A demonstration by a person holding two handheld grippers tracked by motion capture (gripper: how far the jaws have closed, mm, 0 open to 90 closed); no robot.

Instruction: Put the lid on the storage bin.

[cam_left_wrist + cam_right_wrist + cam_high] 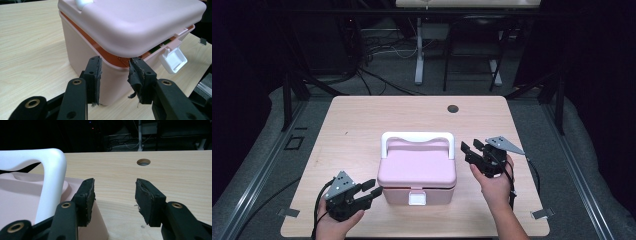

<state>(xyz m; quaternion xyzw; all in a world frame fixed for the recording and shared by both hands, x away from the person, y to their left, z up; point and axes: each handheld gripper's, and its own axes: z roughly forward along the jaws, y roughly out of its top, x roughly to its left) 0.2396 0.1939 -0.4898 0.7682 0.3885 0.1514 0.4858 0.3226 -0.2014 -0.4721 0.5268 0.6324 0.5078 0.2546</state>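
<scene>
Pink box [417, 172] sits between left claw [374, 189] and right claw [469, 148].

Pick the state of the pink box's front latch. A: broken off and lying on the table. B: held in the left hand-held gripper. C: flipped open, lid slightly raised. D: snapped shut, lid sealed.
C: in the left gripper view the white latch hangs outward from the box, and a gap shows under the lid.

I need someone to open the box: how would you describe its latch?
On the wooden table stands a pink box with a white handle. The latch is the small white square flap low on its front wall, facing the person.
</scene>
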